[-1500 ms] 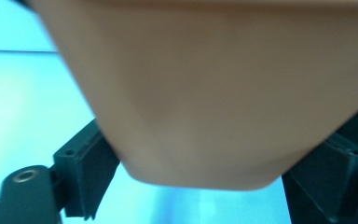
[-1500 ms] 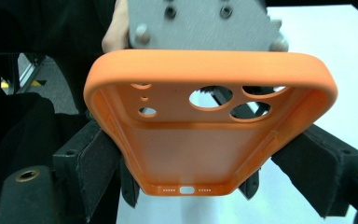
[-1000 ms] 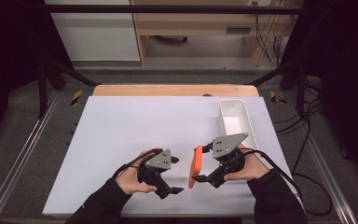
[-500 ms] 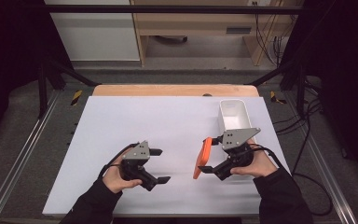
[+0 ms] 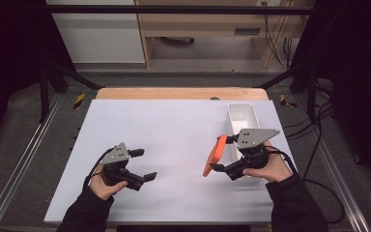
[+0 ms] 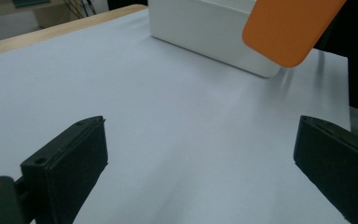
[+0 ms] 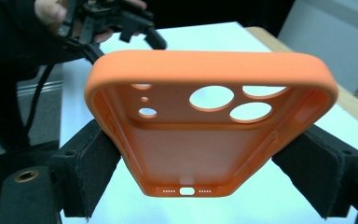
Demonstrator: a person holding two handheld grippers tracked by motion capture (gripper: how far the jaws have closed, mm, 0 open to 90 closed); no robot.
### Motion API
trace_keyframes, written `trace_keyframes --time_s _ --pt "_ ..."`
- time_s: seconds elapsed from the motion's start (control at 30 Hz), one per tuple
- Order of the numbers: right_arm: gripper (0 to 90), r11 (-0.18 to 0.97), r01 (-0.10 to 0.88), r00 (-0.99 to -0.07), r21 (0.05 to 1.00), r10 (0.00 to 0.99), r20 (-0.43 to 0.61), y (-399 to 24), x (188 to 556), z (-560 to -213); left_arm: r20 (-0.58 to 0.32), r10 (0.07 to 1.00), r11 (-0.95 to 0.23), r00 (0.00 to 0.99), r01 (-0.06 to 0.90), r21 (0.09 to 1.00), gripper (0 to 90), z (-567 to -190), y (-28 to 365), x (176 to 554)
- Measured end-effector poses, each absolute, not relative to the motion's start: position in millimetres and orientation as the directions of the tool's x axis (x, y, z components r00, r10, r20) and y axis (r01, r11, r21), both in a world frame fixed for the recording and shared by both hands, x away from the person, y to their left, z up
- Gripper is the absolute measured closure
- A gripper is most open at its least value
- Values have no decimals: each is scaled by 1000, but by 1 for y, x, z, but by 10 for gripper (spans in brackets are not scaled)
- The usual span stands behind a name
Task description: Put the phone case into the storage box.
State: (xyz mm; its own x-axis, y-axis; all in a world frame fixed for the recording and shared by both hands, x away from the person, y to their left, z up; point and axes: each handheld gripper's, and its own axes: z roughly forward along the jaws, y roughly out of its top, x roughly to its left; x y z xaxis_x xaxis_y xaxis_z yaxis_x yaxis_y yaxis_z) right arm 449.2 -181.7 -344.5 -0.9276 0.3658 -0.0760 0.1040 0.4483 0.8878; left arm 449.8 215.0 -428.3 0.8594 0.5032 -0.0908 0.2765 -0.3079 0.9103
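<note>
An orange phone case (image 5: 215,154) hangs above the white sheet (image 5: 174,130), just left of the white bin (image 5: 242,116). My right gripper (image 5: 222,154) is shut on the case's two long edges. In the right gripper view the case (image 7: 209,140) shows its hollow inside and camera holes, pinched between the two black pads (image 7: 93,163). My left gripper (image 5: 145,165) stands open over the sheet at the front left, with nothing between its jaws. The left gripper view looks past the open gripper (image 6: 203,140) to the case (image 6: 291,28) and the bin (image 6: 205,32).
The white sheet covers a wooden table whose far edge (image 5: 174,93) shows. Metal frame rails (image 5: 24,159) run along both sides, and cables (image 5: 319,130) lie to the right. Shelving stands beyond the table.
My left gripper has drawn away to the left, off the case. My right gripper has carried the case slightly right and farther back, closer to the bin.
</note>
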Motion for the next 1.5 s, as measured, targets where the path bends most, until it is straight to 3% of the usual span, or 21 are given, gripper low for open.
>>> trace_keyframes --time_s 0.57,1.5 --pt "160 373 122 -868 920 490 -83 -195 452 -326 -66 625 -257 777 285 923 21 -438 252 447" --pt "160 342 163 -789 925 608 -86 -194 469 -300 -59 737 -222 673 324 920 13 -453 288 457"
